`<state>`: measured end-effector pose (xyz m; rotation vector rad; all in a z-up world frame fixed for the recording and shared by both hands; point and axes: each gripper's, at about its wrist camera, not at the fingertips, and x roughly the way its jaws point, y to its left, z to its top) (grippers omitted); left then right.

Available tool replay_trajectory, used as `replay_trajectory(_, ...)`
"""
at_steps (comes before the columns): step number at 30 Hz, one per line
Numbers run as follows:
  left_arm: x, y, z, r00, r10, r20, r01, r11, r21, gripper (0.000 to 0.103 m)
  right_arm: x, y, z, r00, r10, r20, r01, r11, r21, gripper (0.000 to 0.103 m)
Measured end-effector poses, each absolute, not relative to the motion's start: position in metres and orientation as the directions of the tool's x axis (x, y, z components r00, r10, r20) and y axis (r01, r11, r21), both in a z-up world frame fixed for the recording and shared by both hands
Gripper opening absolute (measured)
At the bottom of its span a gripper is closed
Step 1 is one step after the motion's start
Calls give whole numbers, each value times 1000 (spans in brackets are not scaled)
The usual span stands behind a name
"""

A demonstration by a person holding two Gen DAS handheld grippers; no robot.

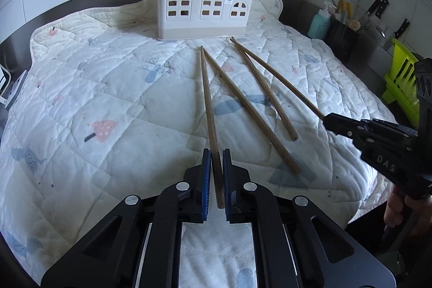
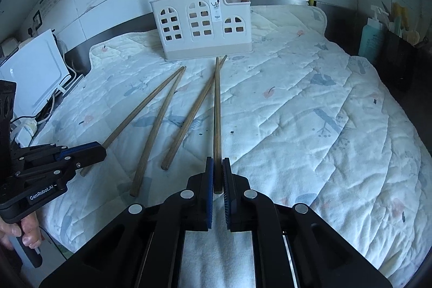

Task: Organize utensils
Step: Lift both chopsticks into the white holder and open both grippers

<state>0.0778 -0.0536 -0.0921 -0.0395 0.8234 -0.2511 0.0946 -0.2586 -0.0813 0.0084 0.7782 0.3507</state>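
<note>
Several wooden chopsticks lie on a quilted white mat [image 1: 108, 88] in front of a white house-shaped utensil holder [image 1: 205, 4], which has chopsticks standing in its left and right ends. My left gripper [image 1: 215, 153] is shut on the near end of the leftmost chopstick [image 1: 207, 99]. My right gripper [image 2: 218, 161] is shut on the near end of the rightmost chopstick [image 2: 216, 104]; it shows in the left wrist view [image 1: 328, 118] too. Two loose chopsticks [image 1: 248, 109] [image 1: 266, 93] lie between them. The holder also shows in the right wrist view [image 2: 205, 23].
A teal bottle [image 1: 320, 22], a dark caddy [image 1: 343, 37] with tools, knives on the wall and a lime green rack [image 1: 402, 82] stand at the right. A white appliance [image 2: 32, 72] with cables sits at the left. Tiled wall and pipes are behind.
</note>
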Motion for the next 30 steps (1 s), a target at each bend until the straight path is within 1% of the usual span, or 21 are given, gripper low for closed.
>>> replay_trajectory(4,77,-41,-75,684,-243,-688,193,970,-150,5,91,-264,-58,699,309,-644,-316,943,110,6)
replay_trajectory(12,88,-31,-47,750,-215,-625,183,976,-115,5,92,-269,-3,774,325,-544,-343,937,71,6)
replay_trajectory(23,110,-20,-11,818,-224,-530,187,975,-123,5,130,-268,48,791,381,-479,-387,917,91,6)
replay_trajectory(30,130,-21,2,847,-223,-482,192,975,-114,5,157,-261,69,780,409,-473,-418,904,93,6)
